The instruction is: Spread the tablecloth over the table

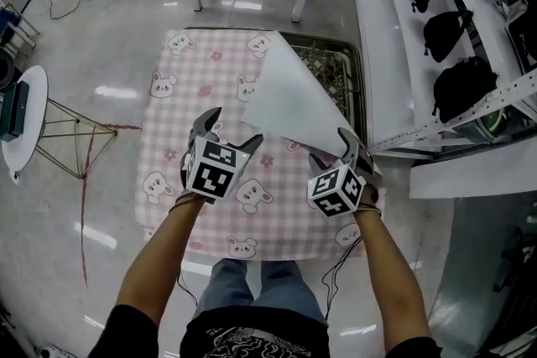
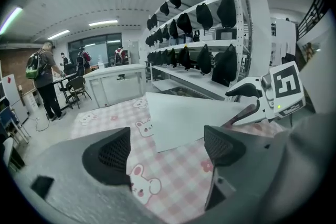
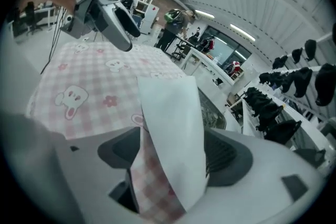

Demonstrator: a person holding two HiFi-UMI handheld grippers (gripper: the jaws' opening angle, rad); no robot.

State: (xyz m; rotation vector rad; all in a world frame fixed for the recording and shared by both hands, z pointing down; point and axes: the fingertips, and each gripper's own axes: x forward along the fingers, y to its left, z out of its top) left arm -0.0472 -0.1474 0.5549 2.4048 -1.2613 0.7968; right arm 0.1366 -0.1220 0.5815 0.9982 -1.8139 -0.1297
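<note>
We have our right gripper [image 3: 173, 152] clamped on a corner of the pink checked tablecloth [image 1: 189, 88], whose white underside folds over and hides part of the cloth. The table [image 1: 332, 65] shows only at its right. Our left gripper [image 2: 165, 152] gapes empty above the cloth.

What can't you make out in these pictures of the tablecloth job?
Legs of the table: head view, hidden under the tablecloth.
Mesh top beneath the flap: head view, the flap covers it.
Shelves: head view, cut off by the right edge.
</note>
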